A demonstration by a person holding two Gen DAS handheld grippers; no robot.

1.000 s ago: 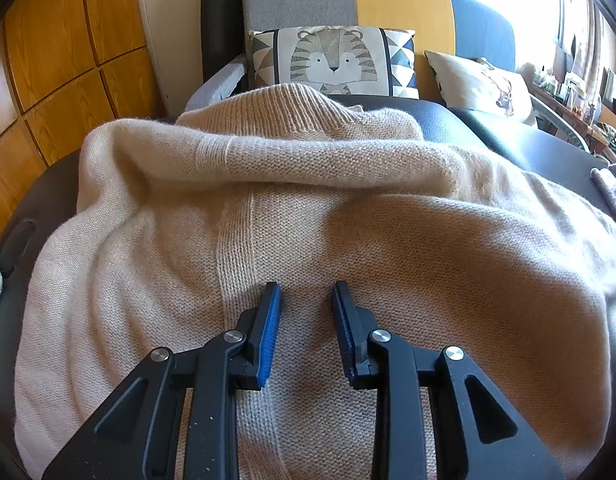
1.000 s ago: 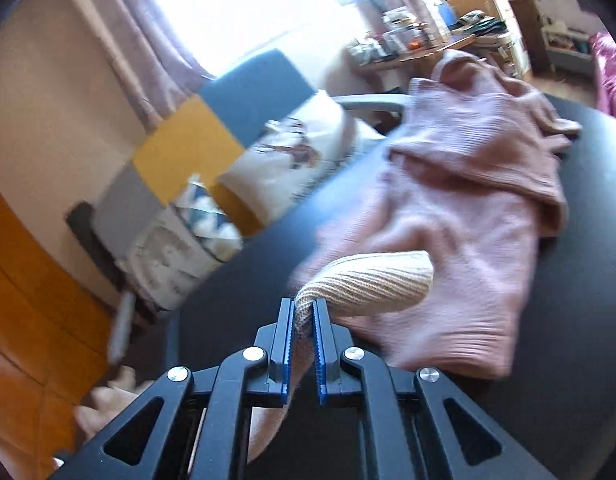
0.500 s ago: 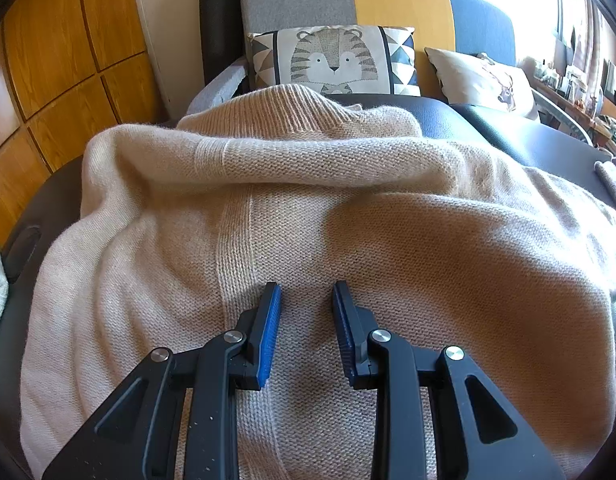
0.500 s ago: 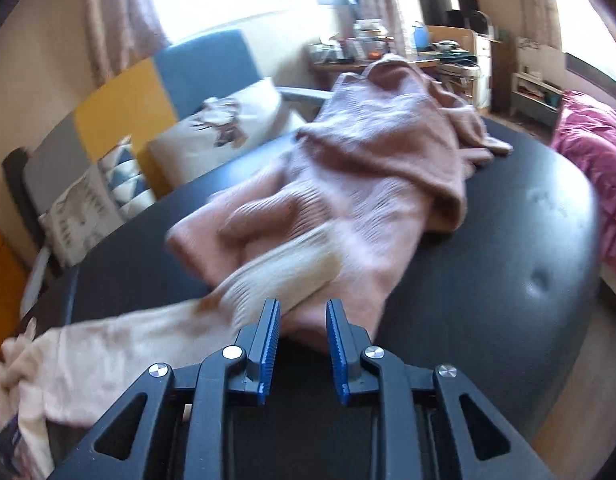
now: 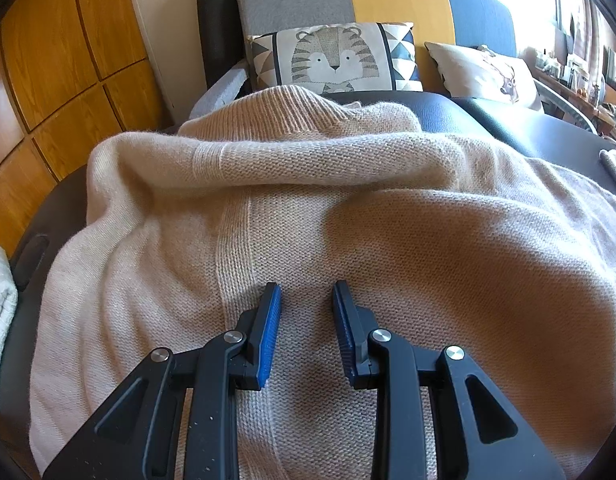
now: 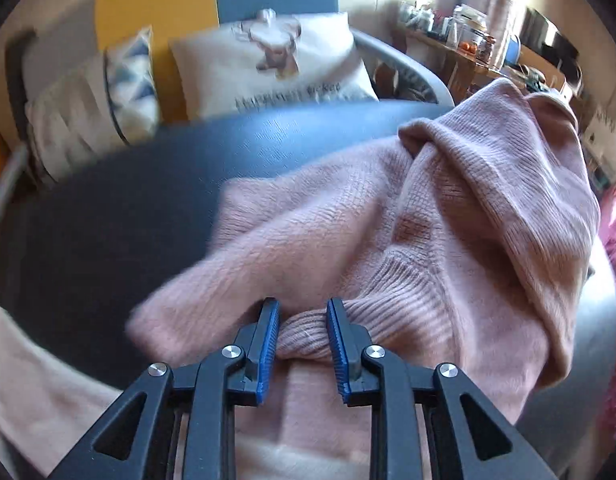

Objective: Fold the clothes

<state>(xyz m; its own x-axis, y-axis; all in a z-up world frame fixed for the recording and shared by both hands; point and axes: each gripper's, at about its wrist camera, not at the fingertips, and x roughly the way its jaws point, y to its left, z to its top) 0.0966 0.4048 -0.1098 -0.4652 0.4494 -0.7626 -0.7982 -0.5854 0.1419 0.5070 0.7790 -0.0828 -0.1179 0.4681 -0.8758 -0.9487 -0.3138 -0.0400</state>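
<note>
Beige knit sweater (image 5: 292, 216): spread wide over the dark padded surface (image 5: 507, 120), loosely rumpled, a thick fold rolled across its upper part, ribbed collar bunched at the far edge, a vertical knit seam running down the middle. Pink knit sweater (image 6: 447, 216): heaped in a crumpled mound on the same dark surface, well right of the beige one, folds piled high at the far side, ribbed cuff end lying nearest, partly blurred.
</note>
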